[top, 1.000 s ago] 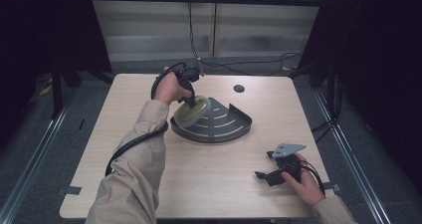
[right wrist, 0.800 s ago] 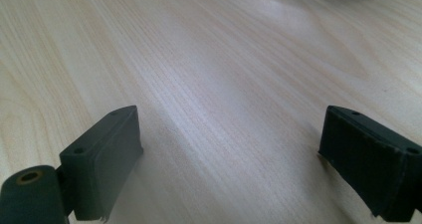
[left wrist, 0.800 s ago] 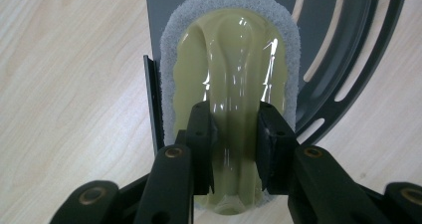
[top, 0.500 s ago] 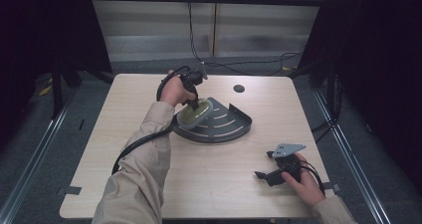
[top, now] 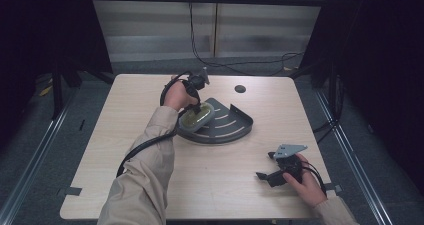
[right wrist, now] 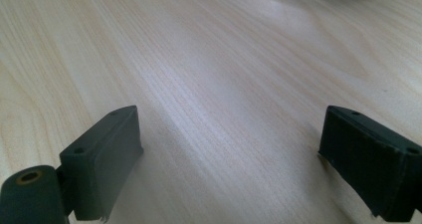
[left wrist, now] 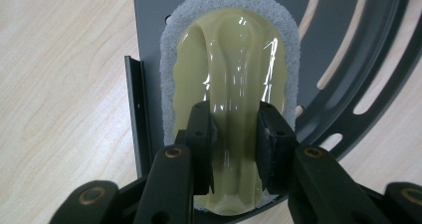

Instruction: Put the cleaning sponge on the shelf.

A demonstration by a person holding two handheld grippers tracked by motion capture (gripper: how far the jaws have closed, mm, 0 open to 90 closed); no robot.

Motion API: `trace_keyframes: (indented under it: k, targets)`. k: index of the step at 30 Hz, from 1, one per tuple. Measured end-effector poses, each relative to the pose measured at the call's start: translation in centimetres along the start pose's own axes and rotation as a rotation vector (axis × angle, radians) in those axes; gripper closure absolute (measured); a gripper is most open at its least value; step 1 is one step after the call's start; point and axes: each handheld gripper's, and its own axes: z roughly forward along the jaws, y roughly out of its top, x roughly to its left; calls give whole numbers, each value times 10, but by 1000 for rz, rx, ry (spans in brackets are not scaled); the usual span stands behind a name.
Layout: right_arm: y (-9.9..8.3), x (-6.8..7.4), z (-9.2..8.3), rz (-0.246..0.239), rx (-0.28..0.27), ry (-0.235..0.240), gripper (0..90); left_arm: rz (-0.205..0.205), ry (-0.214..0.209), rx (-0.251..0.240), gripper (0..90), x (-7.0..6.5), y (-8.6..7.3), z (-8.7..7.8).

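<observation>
Nearest the person, the right gripper is rested on the table by the front right edge, its jaws wide apart with nothing between them; it is judged to be parked there, kept clear of the work.

Farther off, the scrubber is clamped by its raised yellow-green handle ridge between the pads of the left gripper. The ridge is probably gripped because it is the one narrow part the jaws can close on, so the grey pad is left facing down. The scrubber is laid on the near left corner of the dark slotted rack, beside its straight wall. Its long axis is run along the jaws, away from the gripper, across the rack floor.
</observation>
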Motion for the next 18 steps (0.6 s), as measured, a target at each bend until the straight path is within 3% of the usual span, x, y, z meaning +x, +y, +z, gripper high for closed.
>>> trace_keyframes:
  k: [18]
  targets:
    - [0, 0, 0, 1, 0, 1, 89, -15, 12, 13, 708, 6, -9, 13]
